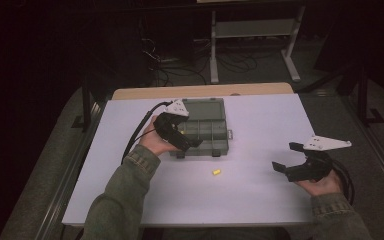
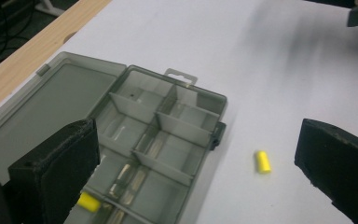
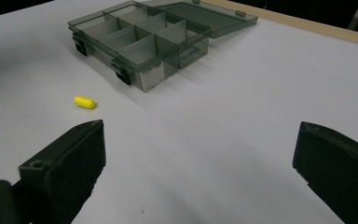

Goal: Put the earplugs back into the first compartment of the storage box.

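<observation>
Near edge of the counter point(image 1: 260, 200): bare white surface, both forearms entering over it. Right gripper point(image 1: 286, 157) held low toward the right edge, jaws spread wide with nothing between them; in the right gripper view its jaws frame bare counter, so it reads as parked clear of the work, probably to leave the centre free. A loose yellow plug point(image 1: 216, 172), small and cylindrical, lies on its side on the counter just in front of the box's near wall, apart from both grippers; likely the next piece to collect, since it sits outside any compartment. Left gripper point(image 1: 192, 141) hovers over the left end of the compartment box point(image 1: 219, 131), jaws apart and empty. The left gripper view looks down into the divided cells, where a second yellow plug point(image 2: 88, 203) rests in a near cell beside the left jaw, which suggests the gripper is positioned over a drop-off. Box sits toward the far middle of the counter, its clear lid point(image 1: 206, 107) folded flat open toward the far edge so the cells stay reachable from above. Wooden strip point(image 1: 200, 91) runs along the far edge.
</observation>
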`<state>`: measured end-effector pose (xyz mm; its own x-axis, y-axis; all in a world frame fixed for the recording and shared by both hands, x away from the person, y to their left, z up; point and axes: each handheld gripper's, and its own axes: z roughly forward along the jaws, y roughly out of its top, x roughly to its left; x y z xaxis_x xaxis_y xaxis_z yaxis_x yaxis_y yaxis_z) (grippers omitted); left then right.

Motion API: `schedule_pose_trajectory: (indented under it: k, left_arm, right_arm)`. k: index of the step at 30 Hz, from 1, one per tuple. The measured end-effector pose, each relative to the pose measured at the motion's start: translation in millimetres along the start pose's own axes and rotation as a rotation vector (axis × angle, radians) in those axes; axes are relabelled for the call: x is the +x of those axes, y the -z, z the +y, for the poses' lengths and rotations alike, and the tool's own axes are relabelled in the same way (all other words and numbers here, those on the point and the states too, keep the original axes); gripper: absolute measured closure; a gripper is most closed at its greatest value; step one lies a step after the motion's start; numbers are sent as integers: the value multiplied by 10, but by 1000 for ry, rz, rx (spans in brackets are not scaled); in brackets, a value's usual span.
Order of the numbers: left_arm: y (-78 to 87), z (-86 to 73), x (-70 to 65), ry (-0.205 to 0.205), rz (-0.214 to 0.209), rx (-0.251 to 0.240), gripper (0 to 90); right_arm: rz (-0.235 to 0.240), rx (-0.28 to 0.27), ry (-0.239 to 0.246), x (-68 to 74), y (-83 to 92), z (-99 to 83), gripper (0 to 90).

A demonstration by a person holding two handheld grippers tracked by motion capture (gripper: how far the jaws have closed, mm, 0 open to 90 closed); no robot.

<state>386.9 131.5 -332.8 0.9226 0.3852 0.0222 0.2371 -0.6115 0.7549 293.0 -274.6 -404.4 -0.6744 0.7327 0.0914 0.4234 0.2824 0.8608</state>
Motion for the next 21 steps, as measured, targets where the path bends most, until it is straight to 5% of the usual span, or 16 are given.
schedule_pose_trajectory:
  k: [11, 21]
  left_arm:
    - [-81, -20, -247, -40, -23, -8, 0]
    - [-325, -39, -480, -86, -73, 47, 2]
  right_arm:
    - [1, 2, 1, 5, -4, 0, 19]
    - [3, 3, 2, 3, -6, -3, 19]
